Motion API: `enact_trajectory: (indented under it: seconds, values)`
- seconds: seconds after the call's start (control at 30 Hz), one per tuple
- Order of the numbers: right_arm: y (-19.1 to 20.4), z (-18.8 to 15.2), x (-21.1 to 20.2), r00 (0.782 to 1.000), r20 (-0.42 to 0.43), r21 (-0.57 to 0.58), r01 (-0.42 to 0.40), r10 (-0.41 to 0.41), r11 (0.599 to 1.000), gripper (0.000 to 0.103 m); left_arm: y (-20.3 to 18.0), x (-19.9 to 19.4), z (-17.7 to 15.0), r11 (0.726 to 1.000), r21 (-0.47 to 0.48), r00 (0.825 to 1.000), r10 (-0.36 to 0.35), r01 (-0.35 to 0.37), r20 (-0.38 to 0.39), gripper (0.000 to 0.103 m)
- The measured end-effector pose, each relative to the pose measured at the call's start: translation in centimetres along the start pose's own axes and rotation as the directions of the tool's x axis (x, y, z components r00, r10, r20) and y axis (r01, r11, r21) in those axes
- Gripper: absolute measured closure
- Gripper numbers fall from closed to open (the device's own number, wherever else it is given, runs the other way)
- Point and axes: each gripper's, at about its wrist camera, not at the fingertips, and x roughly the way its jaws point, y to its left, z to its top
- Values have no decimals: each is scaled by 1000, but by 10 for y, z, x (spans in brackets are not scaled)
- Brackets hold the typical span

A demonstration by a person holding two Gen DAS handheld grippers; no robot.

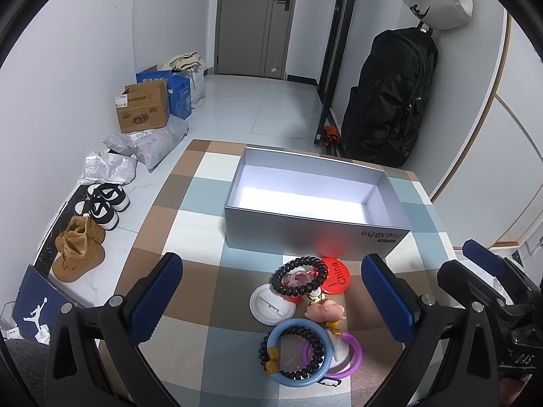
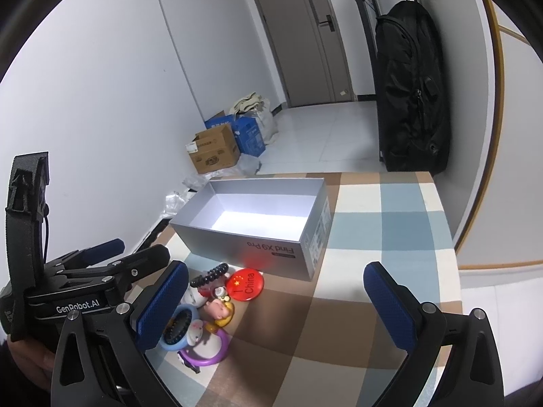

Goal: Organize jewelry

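A heap of jewelry lies on the checked tablecloth: a black bead bracelet (image 1: 300, 276), a red "China" badge (image 1: 336, 275), a white round badge (image 1: 269, 305), a pink pig charm (image 1: 325, 310), a blue ring (image 1: 298, 351) with a black coil band, and a purple ring (image 1: 334, 351). Behind the heap stands an empty grey box (image 1: 315, 200). My left gripper (image 1: 271, 300) is open above the heap. My right gripper (image 2: 276, 305) is open too, right of the heap (image 2: 210, 315). The same box (image 2: 254, 220) lies ahead of it.
The table's right edge (image 2: 451, 254) is close to the wall. On the floor to the left sit shoes (image 1: 101, 203), brown boots (image 1: 78, 251), plastic bags and cardboard boxes (image 1: 144, 105). A black backpack (image 1: 390, 98) hangs at the back right.
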Motion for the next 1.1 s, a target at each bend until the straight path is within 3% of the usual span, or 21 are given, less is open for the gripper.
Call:
enact_trajectory:
  seconds: [0.33, 0.53, 0.73, 0.97, 1.1]
  values:
    - [-1, 0, 1, 1000, -5, 10, 5, -5, 1000, 0, 2, 2, -3, 1000, -3, 1000, -17, 17, -23, 1]
    - [2, 1, 3, 1000, -17, -2, -11, 11, 1000, 0, 5, 7, -11, 998, -6, 994, -65, 64, -87, 1]
    - [-3, 3, 10, 998, -46, -1, 37, -37, 999, 0, 6, 12, -25, 993, -22, 976, -121, 119, -182, 1]
    - [-16, 6, 14, 997, -65, 52, 46, -42, 998, 0, 3, 18, -35, 991, -17, 953, -133, 134, -270, 1]
    - [-20, 7, 15, 997, -68, 74, 35, -30, 997, 0, 5, 24, -36, 987, -44, 936, -158, 152, -314, 11]
